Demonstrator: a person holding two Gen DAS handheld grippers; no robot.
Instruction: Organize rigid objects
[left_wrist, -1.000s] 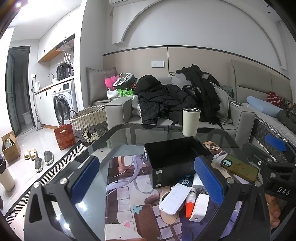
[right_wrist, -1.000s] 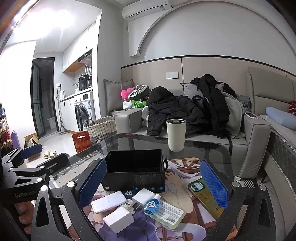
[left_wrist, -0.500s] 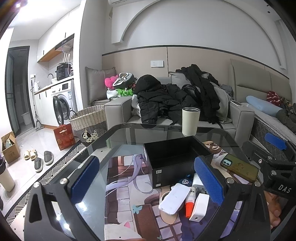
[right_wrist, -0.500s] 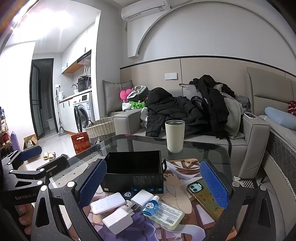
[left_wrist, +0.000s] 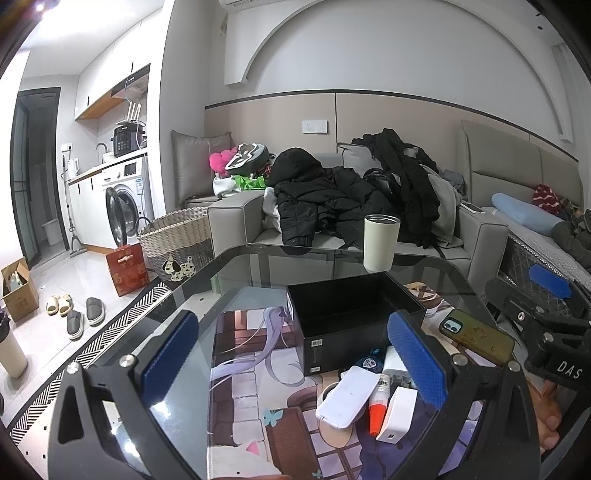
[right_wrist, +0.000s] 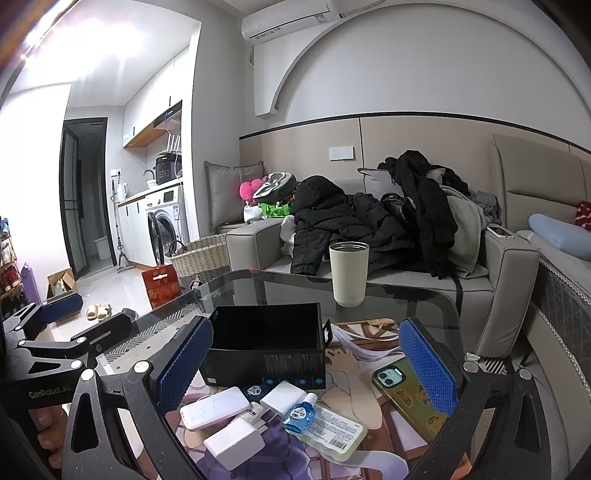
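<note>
An open black box (left_wrist: 351, 317) (right_wrist: 266, 350) sits on the glass table. In front of it lies a heap of small items: a white power bank (left_wrist: 347, 397) (right_wrist: 214, 408), a white charger block (left_wrist: 399, 413) (right_wrist: 234, 445), a second white charger (right_wrist: 282, 398), a glue stick with an orange cap (left_wrist: 376, 410), a small blue bottle (right_wrist: 299, 415) and a flat labelled pack (right_wrist: 332, 432). A green-cased phone (left_wrist: 476, 339) (right_wrist: 410, 395) lies to the right. My left gripper (left_wrist: 291, 365) is open and empty above the table's left. My right gripper (right_wrist: 306, 373) is open and empty over the heap.
A cream tumbler (left_wrist: 380, 242) (right_wrist: 348, 273) stands at the table's far edge. A grey sofa (left_wrist: 476, 236) piled with dark coats is behind. A woven basket (left_wrist: 177, 240), a red box and slippers are on the floor to the left.
Both grippers have drifted very slightly; the objects on the table have not moved.
</note>
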